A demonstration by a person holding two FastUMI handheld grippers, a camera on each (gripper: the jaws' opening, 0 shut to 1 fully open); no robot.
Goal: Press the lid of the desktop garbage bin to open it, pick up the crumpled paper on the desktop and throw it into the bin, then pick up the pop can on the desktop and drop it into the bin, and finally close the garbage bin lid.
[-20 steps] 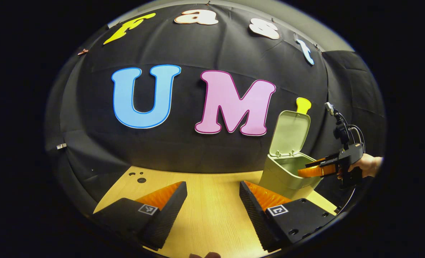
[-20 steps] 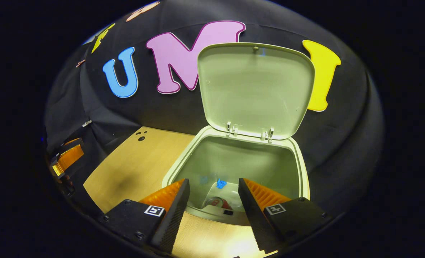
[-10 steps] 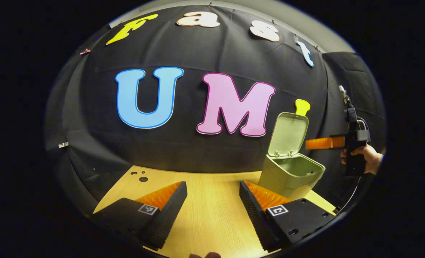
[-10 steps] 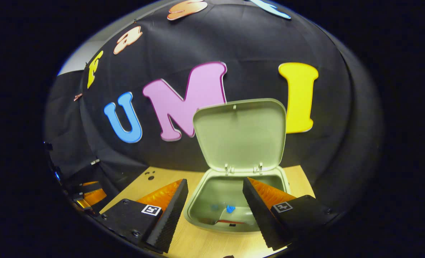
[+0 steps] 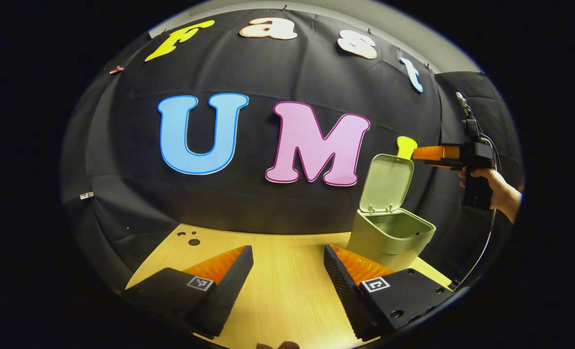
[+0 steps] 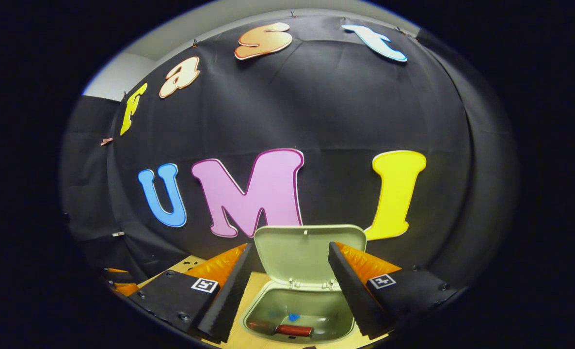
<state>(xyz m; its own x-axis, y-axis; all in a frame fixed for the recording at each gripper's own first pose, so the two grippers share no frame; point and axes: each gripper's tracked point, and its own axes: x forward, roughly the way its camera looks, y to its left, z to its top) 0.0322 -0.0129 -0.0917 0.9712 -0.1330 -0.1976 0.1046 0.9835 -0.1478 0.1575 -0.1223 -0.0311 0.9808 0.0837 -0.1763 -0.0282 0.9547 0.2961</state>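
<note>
The pale green desktop bin [image 5: 389,237] stands at the table's right end with its lid [image 5: 387,182] swung upright. My right gripper [image 5: 430,152], held by a hand [image 5: 491,186], hovers high beside the lid's top edge. In the right gripper view that gripper [image 6: 290,247] is open with nothing between its fingers, and it looks down past the lid [image 6: 309,254] into the bin [image 6: 253,315]. A red pop can [image 6: 292,331] lies on the bin's bottom beside a small blue scrap [image 6: 293,317]. My left gripper [image 5: 287,252] is open and empty, low over the wooden table [image 5: 278,291].
The table has small round holes [image 5: 190,240] near its far left corner. The black cloth wall rises right behind the table and the bin. My left gripper [image 6: 118,286] shows at the lower left of the right gripper view.
My right gripper has risen from the bin's opening to the height of the lid's top edge, still open. The left gripper has stayed put. The lid stays upright.
</note>
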